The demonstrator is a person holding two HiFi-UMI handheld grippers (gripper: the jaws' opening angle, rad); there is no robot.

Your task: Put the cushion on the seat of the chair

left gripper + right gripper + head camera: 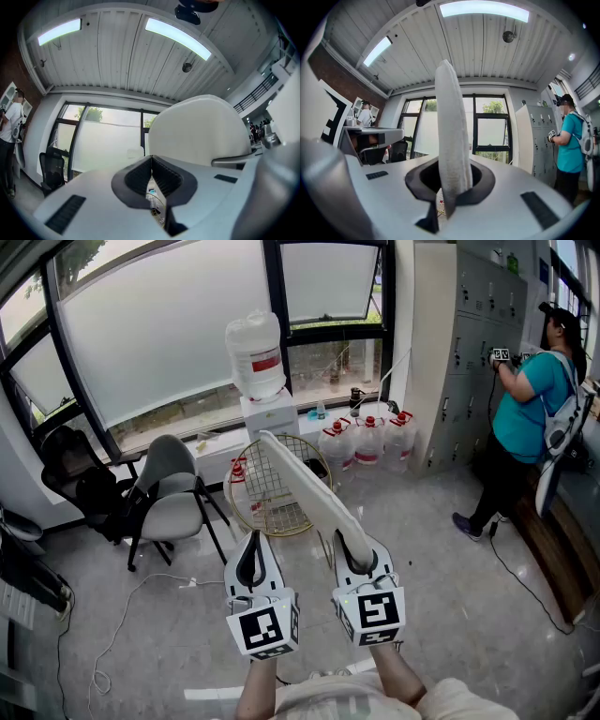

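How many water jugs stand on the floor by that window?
3 in plain sight, in a row right of the dispenser: left jug, middle jug, right jug beside the lockers. A red-capped thing behind the wire chair may be a fourth.

Pale tiled floor (469, 606), frosted windows (159, 334), grey lockers (469, 343).
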